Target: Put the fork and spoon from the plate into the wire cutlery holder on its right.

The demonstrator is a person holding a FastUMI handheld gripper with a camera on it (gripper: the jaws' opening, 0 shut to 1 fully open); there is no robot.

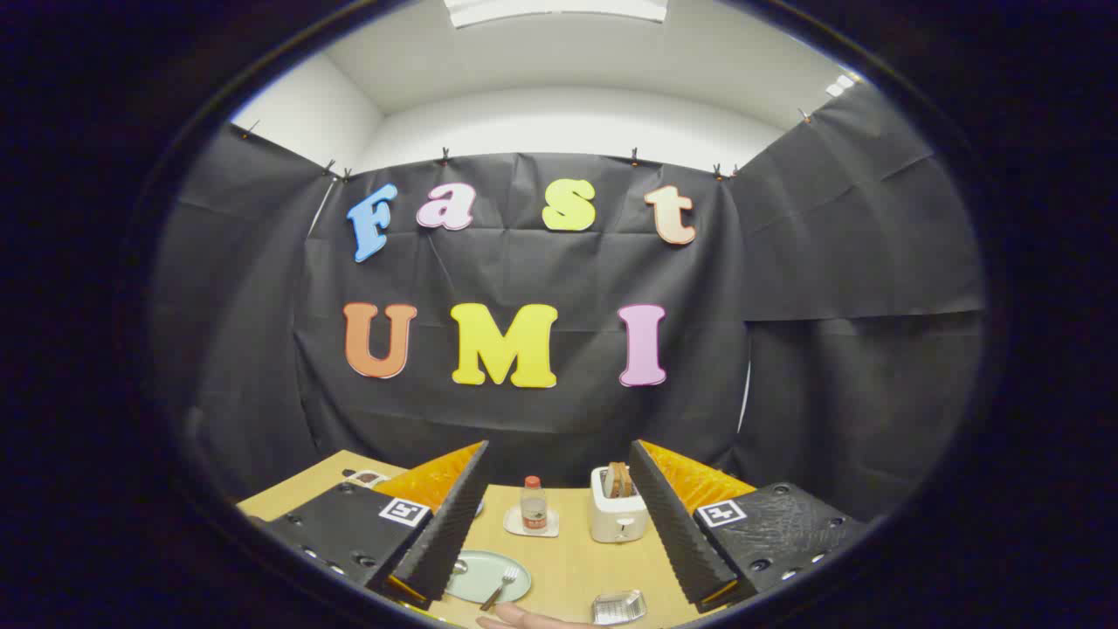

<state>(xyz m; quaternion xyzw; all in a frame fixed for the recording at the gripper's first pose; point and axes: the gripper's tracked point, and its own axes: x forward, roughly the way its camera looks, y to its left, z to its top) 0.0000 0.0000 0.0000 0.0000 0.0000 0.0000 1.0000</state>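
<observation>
A pale green plate point(483, 587) lies on the wooden table, partly behind my left finger point(437, 533). A fork point(500, 587) rests on it with its tines pointing away from me. A small bit of a spoon point(460, 567) peeks out at the plate's left, by the finger. To the plate's right sits the wire cutlery holder point(618, 606), low and silvery. My gripper point(559, 524) hovers above the table, open, nothing between its fingers. The plate and holder lie below and between the fingers.
A small bottle with a red cap point(533, 505) stands on a white coaster beyond the plate. A white toaster point(617, 508) with bread in it stands to its right. A person's hand point(524, 620) rests at the table's near edge.
</observation>
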